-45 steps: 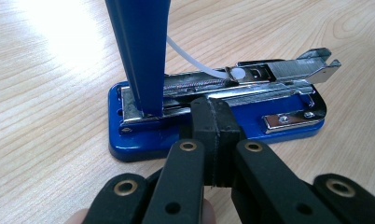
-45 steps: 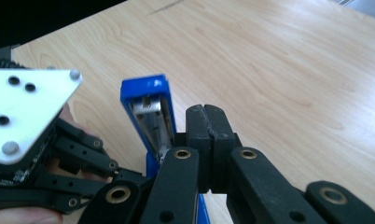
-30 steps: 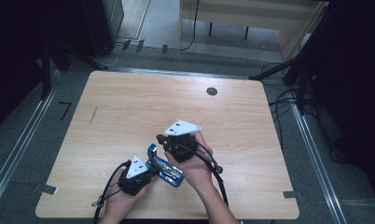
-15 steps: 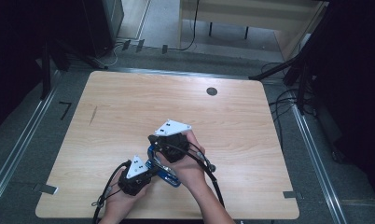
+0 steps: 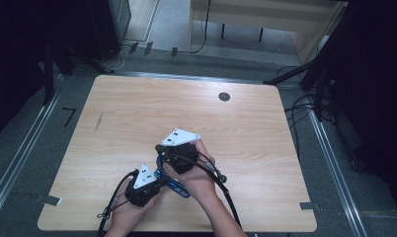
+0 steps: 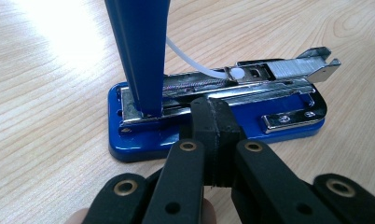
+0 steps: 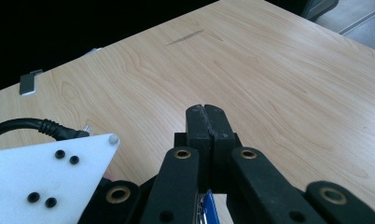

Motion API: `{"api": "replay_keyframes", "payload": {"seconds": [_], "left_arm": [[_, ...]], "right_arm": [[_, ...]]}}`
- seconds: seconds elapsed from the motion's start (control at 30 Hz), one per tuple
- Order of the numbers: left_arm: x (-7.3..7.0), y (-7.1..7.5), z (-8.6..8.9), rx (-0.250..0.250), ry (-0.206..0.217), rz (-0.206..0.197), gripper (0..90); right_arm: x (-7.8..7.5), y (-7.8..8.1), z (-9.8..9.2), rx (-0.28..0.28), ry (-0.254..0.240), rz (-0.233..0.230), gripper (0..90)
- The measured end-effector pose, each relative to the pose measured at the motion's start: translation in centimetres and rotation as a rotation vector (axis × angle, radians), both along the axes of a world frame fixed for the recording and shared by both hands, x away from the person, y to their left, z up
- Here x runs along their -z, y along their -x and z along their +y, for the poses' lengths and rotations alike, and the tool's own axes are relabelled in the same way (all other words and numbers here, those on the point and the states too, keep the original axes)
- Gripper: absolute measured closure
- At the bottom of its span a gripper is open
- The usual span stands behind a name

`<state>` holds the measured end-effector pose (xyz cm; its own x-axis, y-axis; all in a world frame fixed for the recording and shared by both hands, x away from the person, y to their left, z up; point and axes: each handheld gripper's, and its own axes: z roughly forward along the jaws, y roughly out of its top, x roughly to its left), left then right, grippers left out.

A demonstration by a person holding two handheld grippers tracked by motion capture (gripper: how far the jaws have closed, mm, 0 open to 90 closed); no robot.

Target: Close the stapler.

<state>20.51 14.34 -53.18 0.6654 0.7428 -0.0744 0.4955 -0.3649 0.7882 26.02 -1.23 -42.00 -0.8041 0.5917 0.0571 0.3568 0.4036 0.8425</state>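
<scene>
Half the stapler (image 5: pixel 173 183) hidden under hands

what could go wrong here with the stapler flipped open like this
The blue stapler lies with its lid swung up and the staple strip bared. The shut left gripper only presses on the base edge, so the base may slide on the smooth table. The right gripper appears to hold the lid low between its shut jaws; if that slips, the lid could snap down. The thin white pusher spring could catch or bend.
</scene>
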Motion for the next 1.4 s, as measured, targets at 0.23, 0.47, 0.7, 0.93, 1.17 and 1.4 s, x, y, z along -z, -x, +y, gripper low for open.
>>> {"api": "replay_keyframes", "payload": {"seconds": [0.23,0.47,0.7,0.93,1.17,1.4], "left_arm": [[0.0,0.0,0.0,0.002,-0.001,-0.001,90.0],[0.0,0.0,0.0,-0.001,0.001,-0.002,90.0],[0.0,0.0,-0.1,0.0,0.002,-0.001,90.0],[0.0,0.1,-0.1,-0.002,0.0,-0.001,90.0],[0.0,0.1,-0.1,0.0,-0.006,-0.001,90.0],[0.0,0.1,-0.1,0.001,0.001,0.001,90.0]], "right_arm": [[-0.1,0.3,-0.4,-0.003,-0.003,-0.005,90.0],[0.1,0.7,-0.9,0.0,-0.008,-0.005,90.0],[0.6,1.1,-1.6,0.008,-0.008,0.001,90.0],[0.6,1.6,-2.7,0.021,-0.018,-0.002,90.0],[1.1,2.1,-3.3,0.022,-0.018,0.005,90.0],[2.0,2.6,-3.7,0.029,-0.031,0.015,90.0]]}}
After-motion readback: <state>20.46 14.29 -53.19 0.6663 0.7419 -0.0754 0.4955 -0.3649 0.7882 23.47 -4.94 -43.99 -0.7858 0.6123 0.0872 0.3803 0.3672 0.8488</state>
